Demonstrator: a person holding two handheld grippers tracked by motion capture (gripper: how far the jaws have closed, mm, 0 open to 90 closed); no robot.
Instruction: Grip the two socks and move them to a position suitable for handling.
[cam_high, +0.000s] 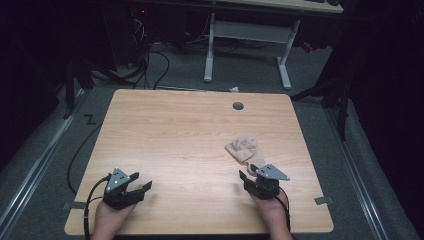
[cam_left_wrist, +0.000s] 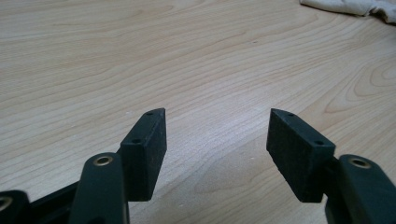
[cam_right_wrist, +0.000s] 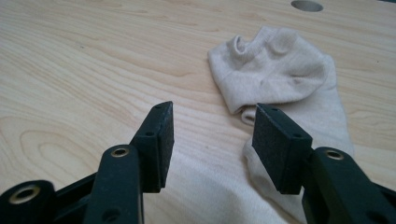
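Right gripper view – sock (cam_right_wrist: 275, 79) fold detail, table hole (cam_right_wrist: 306, 5)

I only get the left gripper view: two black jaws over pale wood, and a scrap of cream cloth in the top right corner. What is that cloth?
Observer: It looks like a crumpled beige fabric sock, plain to see in the right gripper view.
Operator: Is anything holding it?
Observer: No. The right gripper is at the sock's near end with its jaws open, and the pads are not pressing on it.
Operator: Whereabouts on the table is it?
Observer: In the high view it lies right of centre on the light wooden table, with a round grey hole beyond it near the far edge.
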